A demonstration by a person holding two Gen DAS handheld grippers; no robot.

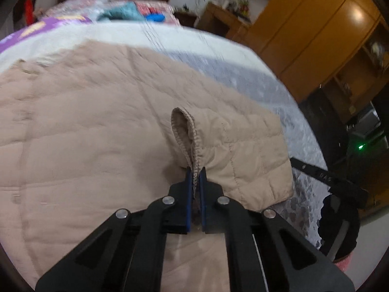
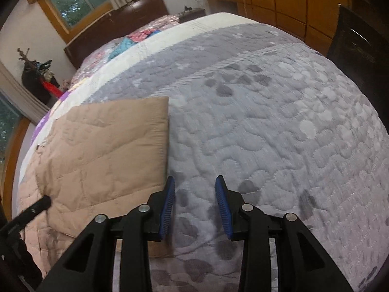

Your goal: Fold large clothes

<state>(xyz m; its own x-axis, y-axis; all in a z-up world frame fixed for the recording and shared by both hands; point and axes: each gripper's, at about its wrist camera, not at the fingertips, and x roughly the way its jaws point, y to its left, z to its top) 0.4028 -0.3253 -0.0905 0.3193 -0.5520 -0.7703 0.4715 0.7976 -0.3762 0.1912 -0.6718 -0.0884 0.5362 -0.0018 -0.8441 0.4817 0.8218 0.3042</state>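
A beige quilted jacket (image 1: 92, 126) lies spread on the bed. My left gripper (image 1: 196, 174) is shut on the ribbed cuff (image 1: 186, 133) of its sleeve, which lies folded over the jacket's body. In the right wrist view the jacket (image 2: 107, 146) shows at the left as a folded panel with a straight right edge. My right gripper (image 2: 195, 187) is open and empty, low over the grey quilt, just right of that edge. The other gripper's black tip (image 2: 42, 203) rests on the jacket at the far left.
The grey patterned quilt (image 2: 279, 133) covers the bed. Pillows and coloured clothes (image 1: 136, 12) lie at the head end. Wooden wardrobes (image 1: 311, 29) stand along the right side. A dark chair (image 2: 357, 46) stands by the bed's right edge. A window (image 2: 75, 0) is behind the headboard.
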